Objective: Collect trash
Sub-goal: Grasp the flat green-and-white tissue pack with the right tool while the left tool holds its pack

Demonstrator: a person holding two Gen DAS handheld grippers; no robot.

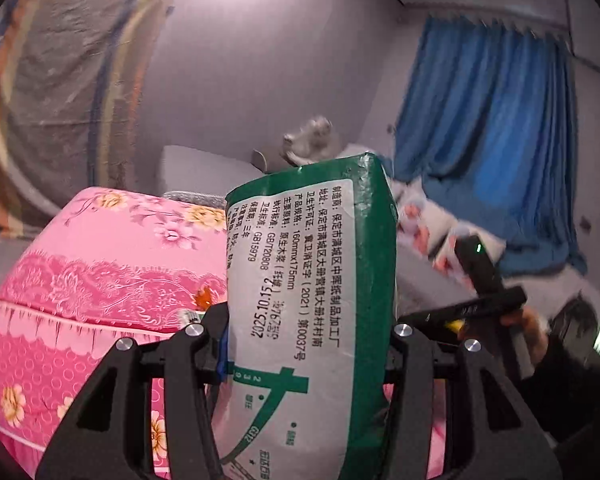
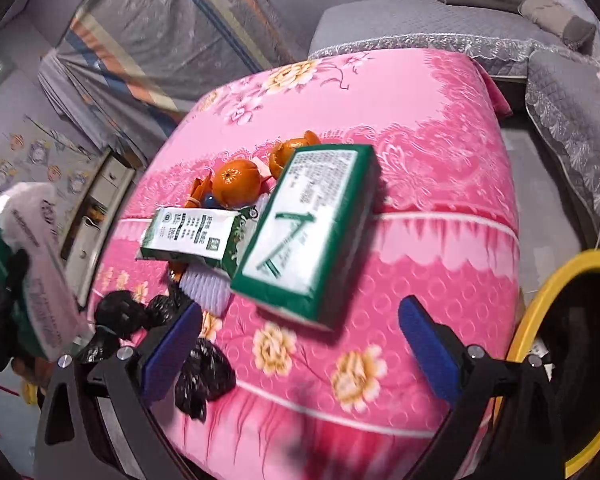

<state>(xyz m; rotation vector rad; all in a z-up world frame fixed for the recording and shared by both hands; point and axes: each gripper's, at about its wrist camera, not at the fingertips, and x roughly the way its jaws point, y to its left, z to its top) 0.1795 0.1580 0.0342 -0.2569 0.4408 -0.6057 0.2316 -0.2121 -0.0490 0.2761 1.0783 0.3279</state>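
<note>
Pink floral table cover point(image 2: 440, 184), sofa behind. Left gripper point(image 1: 308, 344): clenched on one green tissue pack point(image 1: 312, 280), lifted clear. Centre: black bags point(image 2: 120, 316), small carton point(image 2: 192, 236), orange point(image 2: 236, 184), second green pack point(image 2: 312, 232). Right gripper point(image 2: 300, 344): spread, empty. Yellow-rimmed bin point(image 2: 540, 300) far right. Judged step: carrying; next, drop into bin.

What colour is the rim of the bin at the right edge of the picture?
Yellow. The bin's rim shows best in the right wrist view, beside the pink floral cloth.
</note>
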